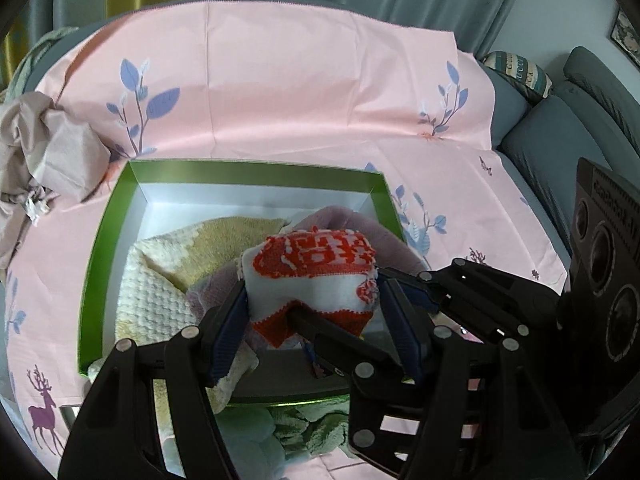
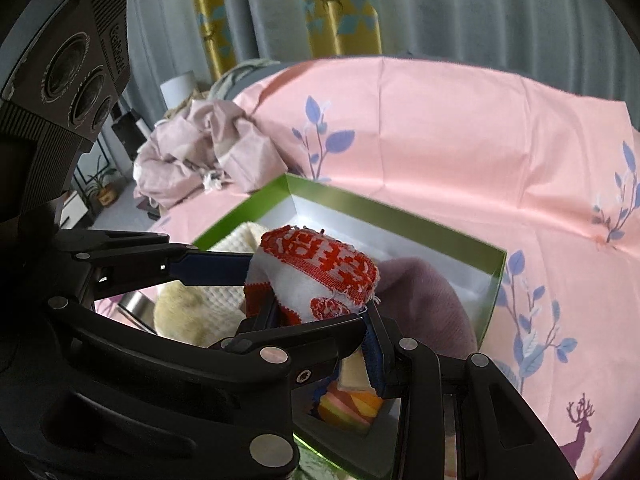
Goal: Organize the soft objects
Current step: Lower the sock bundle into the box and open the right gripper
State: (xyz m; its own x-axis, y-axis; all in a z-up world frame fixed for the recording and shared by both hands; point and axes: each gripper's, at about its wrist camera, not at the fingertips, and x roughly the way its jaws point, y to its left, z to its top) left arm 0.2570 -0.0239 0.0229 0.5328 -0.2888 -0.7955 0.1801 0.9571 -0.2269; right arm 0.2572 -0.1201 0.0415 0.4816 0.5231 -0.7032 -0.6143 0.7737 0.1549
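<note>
A folded red-and-white knitted cloth (image 1: 316, 276) is held above the green box (image 1: 256, 170), which has a white inside. My left gripper (image 1: 312, 312) is shut on the cloth from both sides. My right gripper (image 2: 316, 300) also grips the same cloth (image 2: 320, 276), its fingers crossing those of the left gripper. In the box lie a cream and yellow knitted towel (image 1: 160, 280) and a mauve soft cloth (image 2: 424, 304). A striped multicoloured item (image 2: 352, 404) shows low in the box under the right gripper.
The box stands on a pink sheet (image 1: 300, 92) printed with blue leaves and purple deer. A crumpled mauve fabric pile (image 1: 36, 152) lies at the left. A pale green fluffy cloth (image 1: 288, 428) lies in front of the box. A grey sofa (image 1: 568, 128) is at the right.
</note>
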